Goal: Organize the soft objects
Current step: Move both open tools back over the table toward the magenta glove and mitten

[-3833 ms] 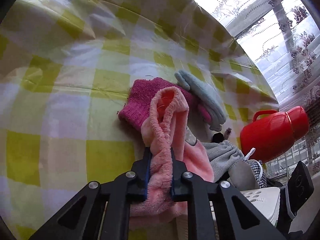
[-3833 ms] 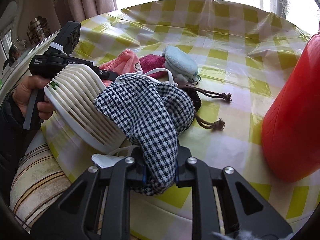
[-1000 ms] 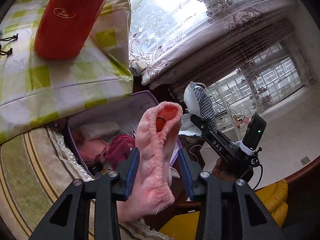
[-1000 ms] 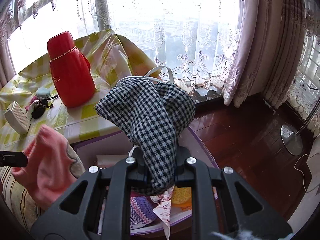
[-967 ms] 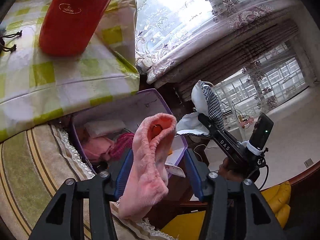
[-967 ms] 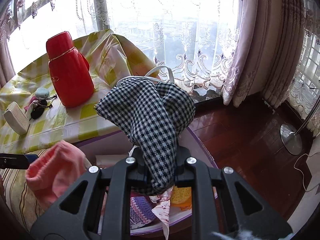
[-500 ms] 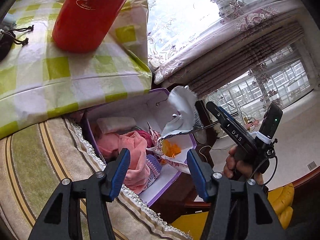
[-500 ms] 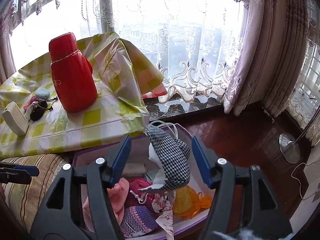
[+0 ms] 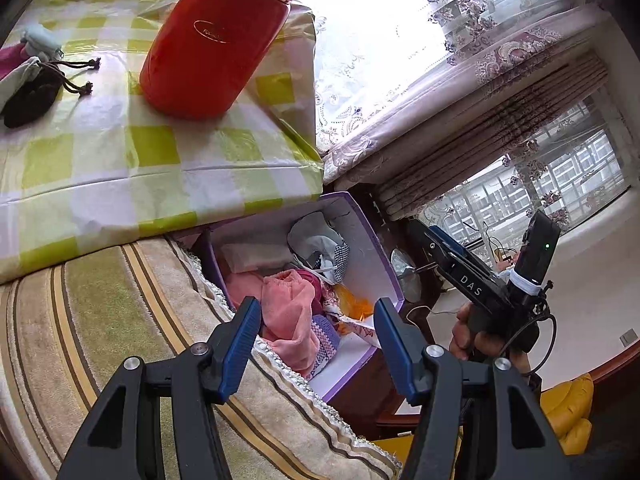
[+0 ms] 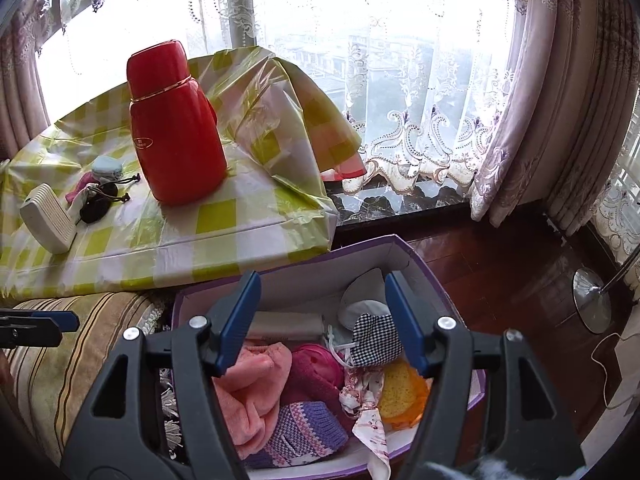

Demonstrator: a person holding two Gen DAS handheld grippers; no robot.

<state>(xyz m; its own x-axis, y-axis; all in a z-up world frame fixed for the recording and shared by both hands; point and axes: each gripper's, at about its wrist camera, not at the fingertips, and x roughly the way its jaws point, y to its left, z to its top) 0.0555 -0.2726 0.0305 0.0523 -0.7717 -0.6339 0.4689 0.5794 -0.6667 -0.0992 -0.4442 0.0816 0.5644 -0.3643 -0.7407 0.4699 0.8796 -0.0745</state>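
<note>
Since earlier: both cloths released. Left gripper and right gripper gape wide, empty. Pink towel crumpled, checked mask folded, inside box.

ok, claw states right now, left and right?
Left claw: open, holding nothing, above the purple box.
Right claw: open, holding nothing, above the same box.

Purple-edged box: pink fleece, black-white houndstooth mask. Beside it, red thermos, yellow-white checked tablecloth.
</note>
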